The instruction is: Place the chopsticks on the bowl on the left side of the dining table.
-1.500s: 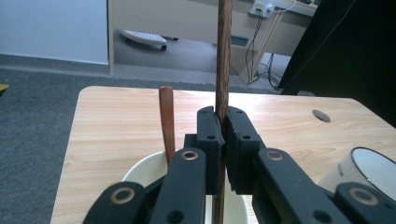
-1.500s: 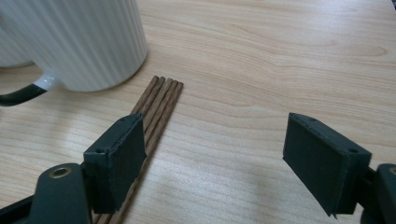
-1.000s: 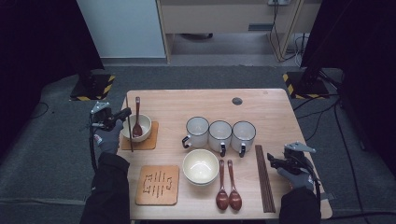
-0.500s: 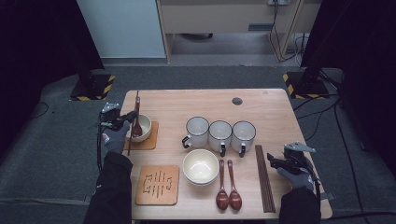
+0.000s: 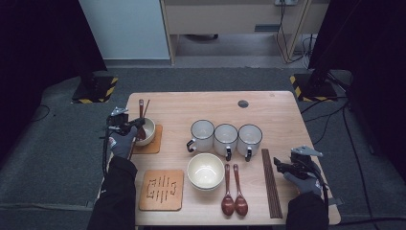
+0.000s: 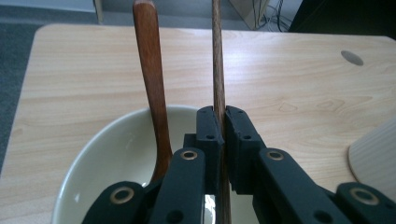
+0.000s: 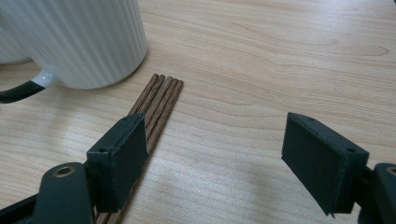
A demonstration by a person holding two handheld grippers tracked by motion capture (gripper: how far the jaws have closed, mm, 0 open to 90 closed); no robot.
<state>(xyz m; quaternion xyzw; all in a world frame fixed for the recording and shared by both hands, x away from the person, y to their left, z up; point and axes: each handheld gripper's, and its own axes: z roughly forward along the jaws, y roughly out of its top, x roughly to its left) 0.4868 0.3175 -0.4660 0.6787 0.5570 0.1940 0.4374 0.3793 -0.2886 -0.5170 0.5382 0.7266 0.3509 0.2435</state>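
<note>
My left gripper (image 5: 129, 125) (image 6: 223, 122) is shut on a thin wooden chopstick (image 6: 217, 56) (image 5: 146, 105). It holds the stick over a cream bowl (image 5: 148, 129) (image 6: 116, 149) at the table's left. A brown wooden spoon (image 6: 152, 84) (image 5: 141, 109) leans in that bowl, its handle pointing away. The bowl stands on a tan coaster (image 5: 154, 145). My right gripper (image 5: 283, 166) (image 7: 224, 154) stands open low over the table at the right. A bundle of chopsticks (image 5: 271, 184) (image 7: 161, 100) runs under its left jaw.
Three white mugs (image 5: 202, 134) (image 5: 225, 139) (image 5: 250, 138) stand in a row mid-table; one mug (image 7: 88, 42) is close to the right gripper. A second bowl (image 5: 206, 171), two spoons (image 5: 233, 194) and a carved coaster (image 5: 162, 189) lie near the front edge.
My left gripper has shifted right and lower with the chopstick, closer over the bowl. The right gripper has stayed where it was.
</note>
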